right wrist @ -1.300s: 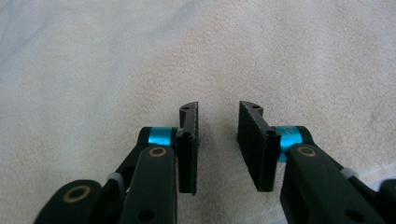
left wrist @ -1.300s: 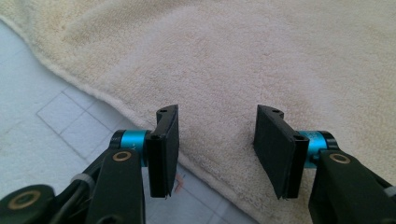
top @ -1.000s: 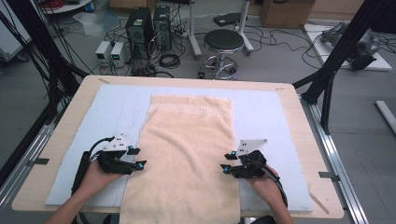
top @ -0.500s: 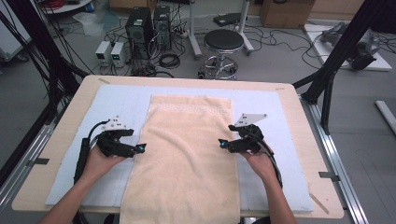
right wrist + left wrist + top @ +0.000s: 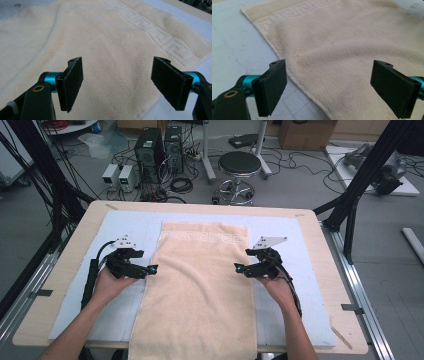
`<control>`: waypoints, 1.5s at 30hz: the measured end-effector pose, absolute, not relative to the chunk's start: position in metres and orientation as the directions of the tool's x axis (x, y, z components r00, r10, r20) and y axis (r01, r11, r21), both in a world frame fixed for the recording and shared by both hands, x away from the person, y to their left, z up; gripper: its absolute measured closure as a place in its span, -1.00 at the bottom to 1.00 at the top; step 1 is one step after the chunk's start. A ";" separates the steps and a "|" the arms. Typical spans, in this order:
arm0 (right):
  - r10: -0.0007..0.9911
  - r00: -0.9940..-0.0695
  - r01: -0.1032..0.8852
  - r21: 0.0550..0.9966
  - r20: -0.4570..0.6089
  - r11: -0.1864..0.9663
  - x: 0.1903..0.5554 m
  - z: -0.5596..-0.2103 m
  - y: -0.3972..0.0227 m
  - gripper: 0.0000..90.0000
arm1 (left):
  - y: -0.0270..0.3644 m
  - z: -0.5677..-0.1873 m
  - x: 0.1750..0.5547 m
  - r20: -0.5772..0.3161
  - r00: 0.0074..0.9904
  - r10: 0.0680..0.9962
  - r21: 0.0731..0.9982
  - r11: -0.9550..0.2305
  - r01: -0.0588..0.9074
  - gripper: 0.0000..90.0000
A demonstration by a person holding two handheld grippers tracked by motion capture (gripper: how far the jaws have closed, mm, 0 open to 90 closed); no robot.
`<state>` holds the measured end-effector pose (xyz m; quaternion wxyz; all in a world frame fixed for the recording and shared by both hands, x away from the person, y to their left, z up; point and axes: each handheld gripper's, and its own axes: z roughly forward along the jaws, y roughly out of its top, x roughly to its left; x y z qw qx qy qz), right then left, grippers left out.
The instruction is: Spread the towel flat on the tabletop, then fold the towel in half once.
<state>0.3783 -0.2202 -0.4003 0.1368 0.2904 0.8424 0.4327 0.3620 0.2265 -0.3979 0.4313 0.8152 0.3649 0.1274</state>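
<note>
A cream towel (image 5: 200, 290) with a patterned band at its far end lies flat lengthwise on the table, and its near end hangs over the front edge. My left gripper (image 5: 152, 269) points inward at the towel's left edge. In the left gripper view the left gripper (image 5: 332, 92) stands open, its pads (image 5: 273, 85) wide apart over the towel's edge (image 5: 294, 77) and pressing nothing. My right gripper (image 5: 239, 268) points at the right edge. The right gripper (image 5: 120, 86) is also open above the towel (image 5: 112, 45). Both pairs of jaws have just been opening.
A pale blue mat (image 5: 125, 225) covers the wooden table (image 5: 325, 240) under the towel. Beyond the far edge stand a stool (image 5: 240, 165) and computer towers (image 5: 150, 150) on the floor. Black frame posts (image 5: 360, 185) rise at both sides.
Both hands have carried their grippers away from the front edge, farther up along the towel's long sides. The towel lies as before.
</note>
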 end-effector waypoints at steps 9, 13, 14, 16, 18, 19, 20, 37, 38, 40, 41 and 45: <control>0.607 -0.795 0.372 0.782 -0.011 0.500 0.389 -0.385 -0.229 -0.45 | 0.220 -0.380 0.383 -0.089 0.712 0.696 0.783 -0.393 0.482 -0.66; 0.632 -0.775 0.387 0.771 -0.025 0.505 0.406 -0.377 -0.233 -0.45 | 0.216 -0.372 0.399 -0.056 0.703 0.709 0.792 -0.397 0.464 -0.63; 0.638 -0.770 0.392 0.771 -0.024 0.503 0.409 -0.376 -0.234 -0.46 | 0.215 -0.370 0.403 -0.049 0.699 0.713 0.793 -0.398 0.462 -0.62; 0.650 -0.760 0.406 0.770 -0.014 0.491 0.417 -0.376 -0.235 -0.46 | 0.212 -0.370 0.412 -0.057 0.698 0.714 0.791 -0.394 0.468 -0.61; 0.659 -0.752 0.420 0.766 -0.006 0.486 0.424 -0.380 -0.236 -0.46 | 0.211 -0.375 0.418 -0.054 0.701 0.712 0.797 -0.392 0.459 -0.58; 0.661 -0.750 0.433 0.761 0.007 0.483 0.426 -0.384 -0.237 -0.47 | 0.210 -0.378 0.421 -0.056 0.699 0.712 0.796 -0.391 0.462 -0.54; 0.665 -0.747 0.450 0.751 0.019 0.484 0.429 -0.388 -0.236 -0.52 | 0.210 -0.383 0.424 -0.054 0.702 0.710 0.787 -0.403 0.467 -0.52; 0.708 -0.706 0.554 0.644 0.029 0.527 0.455 -0.434 -0.228 -0.12 | 0.196 -0.436 0.451 -0.025 0.628 0.778 0.695 -0.438 0.570 -0.20; 0.706 -0.708 0.549 0.650 0.026 0.526 0.455 -0.434 -0.228 -0.04 | 0.197 -0.436 0.451 -0.028 0.632 0.775 0.697 -0.438 0.568 -0.15; 0.696 -0.717 0.543 0.651 0.031 0.531 0.455 -0.434 -0.227 0.16 | 0.197 -0.434 0.450 -0.042 0.640 0.767 0.698 -0.436 0.568 0.06; 0.683 -0.729 0.537 0.648 0.034 0.541 0.455 -0.433 -0.226 0.29 | 0.197 -0.434 0.449 -0.044 0.650 0.759 0.700 -0.441 0.562 0.20; 0.646 -0.762 0.522 0.636 0.049 0.568 0.453 -0.430 -0.221 0.69 | 0.194 -0.432 0.447 -0.062 0.670 0.740 0.691 -0.452 0.564 0.59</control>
